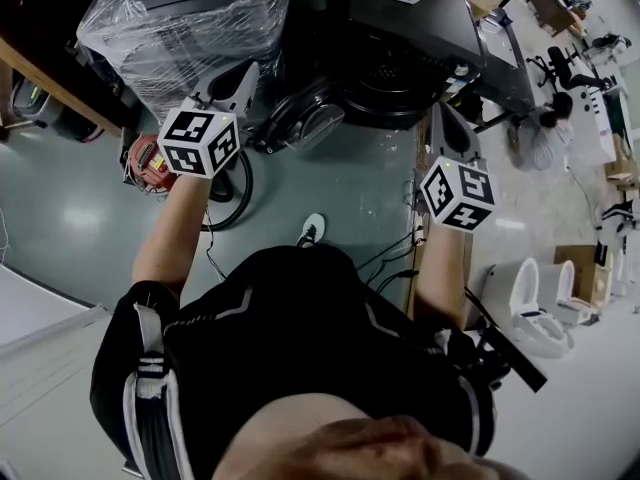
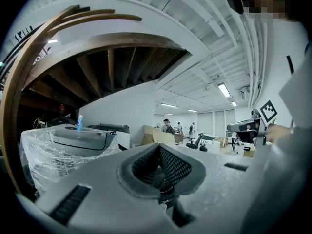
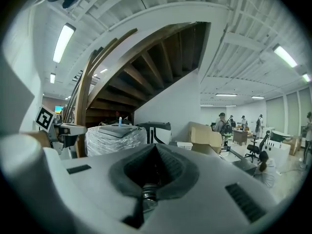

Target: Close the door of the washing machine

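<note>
A dark front-loading washing machine (image 1: pixel 420 28) stands ahead of me, its round drum opening (image 1: pixel 392 76) facing me. Its round door (image 1: pixel 305 118) hangs open to the left of the drum. My left gripper (image 1: pixel 236 76) is held level in front of the door, apart from it, with its jaws shut and nothing in them (image 2: pixel 158 147). My right gripper (image 1: pixel 448 118) is level at the machine's right side, also shut and empty (image 3: pixel 155 147). Neither gripper view shows the door. The dark machine's top (image 3: pixel 154 126) shows in the right gripper view.
A plastic-wrapped machine (image 1: pixel 180 18) stands to the left of the washer, also seen as the wrapped machine (image 2: pixel 73 140). A red tool (image 1: pixel 148 163) and a cable loop (image 1: pixel 235 203) lie on the floor by my left arm. White toilets (image 1: pixel 535 313) stand at the right. A person (image 1: pixel 545 133) crouches beyond.
</note>
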### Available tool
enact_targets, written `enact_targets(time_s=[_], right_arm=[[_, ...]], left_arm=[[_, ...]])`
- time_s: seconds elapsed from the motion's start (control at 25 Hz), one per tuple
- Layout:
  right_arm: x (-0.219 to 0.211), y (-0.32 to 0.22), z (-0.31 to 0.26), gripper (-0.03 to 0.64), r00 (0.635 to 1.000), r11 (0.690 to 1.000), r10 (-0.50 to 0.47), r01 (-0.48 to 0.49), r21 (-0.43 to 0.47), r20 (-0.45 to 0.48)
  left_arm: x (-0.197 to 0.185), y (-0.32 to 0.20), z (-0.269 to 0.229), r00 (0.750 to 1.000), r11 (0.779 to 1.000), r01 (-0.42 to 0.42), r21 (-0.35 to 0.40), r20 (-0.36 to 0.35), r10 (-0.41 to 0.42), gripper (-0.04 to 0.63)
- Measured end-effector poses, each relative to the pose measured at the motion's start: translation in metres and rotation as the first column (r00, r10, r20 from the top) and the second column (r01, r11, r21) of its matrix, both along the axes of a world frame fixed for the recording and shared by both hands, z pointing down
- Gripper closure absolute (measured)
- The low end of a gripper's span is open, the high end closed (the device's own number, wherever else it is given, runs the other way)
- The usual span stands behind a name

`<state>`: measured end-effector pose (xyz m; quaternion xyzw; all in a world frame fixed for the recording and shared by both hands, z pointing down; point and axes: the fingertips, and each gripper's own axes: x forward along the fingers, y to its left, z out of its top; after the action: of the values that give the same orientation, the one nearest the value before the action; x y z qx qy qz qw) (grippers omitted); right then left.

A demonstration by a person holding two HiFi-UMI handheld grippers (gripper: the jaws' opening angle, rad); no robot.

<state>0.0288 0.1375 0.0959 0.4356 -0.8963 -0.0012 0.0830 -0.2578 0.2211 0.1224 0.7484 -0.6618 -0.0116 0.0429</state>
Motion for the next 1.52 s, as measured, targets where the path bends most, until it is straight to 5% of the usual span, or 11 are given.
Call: enact_targets(time_s=[0.6,0.96,1.28,1.52], right_arm=[[0.003,-0.130,0.025,0.612,0.997,0.996,-0.074,0.075,-0.053,0.016],[-0.022,-0.144,0.068,0.611,0.997,0.989,-0.069,0.072,-0.131,0.032],[-0.054,-0.144,0.118,0.591,0.999,0.982,0.016,-0.023,-0.190,-0.038],[-0.093,-0.138,0.170,0.581,0.994,0.962,0.049,-0.073,-0.263,-0.094]], left_arm=[[0.020,-0.137,0.023,0.999,0.997,-0.010,-0.076,0.033,0.013,0.592],[0.016,-0.181,0.045,0.991,0.983,-0.096,-0.159,0.078,0.109,0.591],[-0.012,-0.214,0.095,0.979,0.948,-0.184,-0.261,0.040,0.201,0.591],[-0.029,-0.231,0.140,0.937,0.893,-0.299,-0.336,0.074,0.342,0.591]])
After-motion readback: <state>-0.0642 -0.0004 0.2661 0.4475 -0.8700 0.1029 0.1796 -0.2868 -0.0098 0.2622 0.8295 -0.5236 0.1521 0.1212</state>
